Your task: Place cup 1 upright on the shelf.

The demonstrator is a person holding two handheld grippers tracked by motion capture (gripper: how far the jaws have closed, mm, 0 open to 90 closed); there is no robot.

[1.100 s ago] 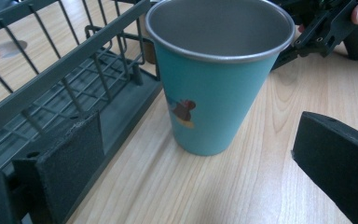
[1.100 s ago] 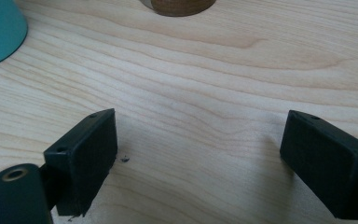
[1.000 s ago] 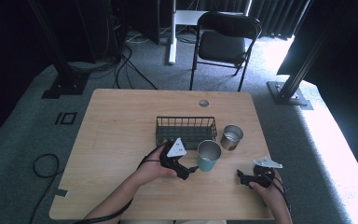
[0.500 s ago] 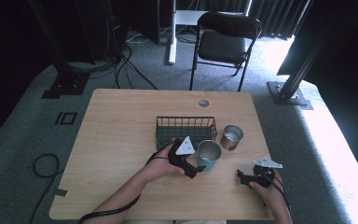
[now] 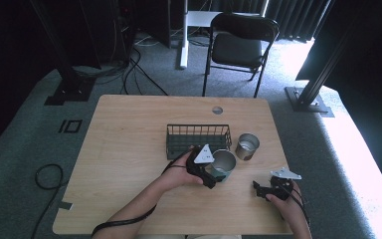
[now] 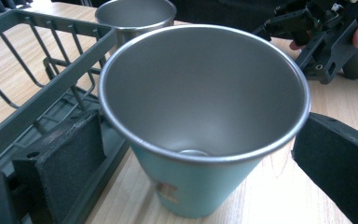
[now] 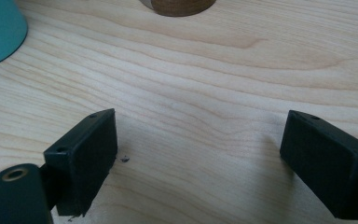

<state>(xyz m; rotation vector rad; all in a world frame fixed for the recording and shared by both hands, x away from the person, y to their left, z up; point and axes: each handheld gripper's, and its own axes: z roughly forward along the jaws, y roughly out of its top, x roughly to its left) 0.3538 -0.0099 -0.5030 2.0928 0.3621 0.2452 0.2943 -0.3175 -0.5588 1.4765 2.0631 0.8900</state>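
A teal cup (image 5: 224,165) with a steel inside stands upright on the table in front of the wire basket (image 5: 198,138). My left gripper (image 5: 210,173) is open, and its two black pads flank the teal cup (image 6: 200,140) just below the rim. I cannot tell whether the pads touch it. A second steel cup (image 5: 247,145) stands just right of the basket, and is also seen behind the teal one (image 6: 135,14). My right gripper (image 5: 261,189) rests open near the front right edge, low over bare wood (image 7: 198,140).
The dark wire basket (image 6: 42,56) sits right beside the left jaw. The other hand's gripper (image 6: 321,32) lies beyond the cup. A folding chair (image 5: 238,45) stands past the far table edge. The table (image 5: 129,149) has a small round hole (image 5: 217,110) near its back edge.
My left gripper has moved right toward the teal cup, so its jaws now stand on either side of it. The right gripper and both cups have stayed put.
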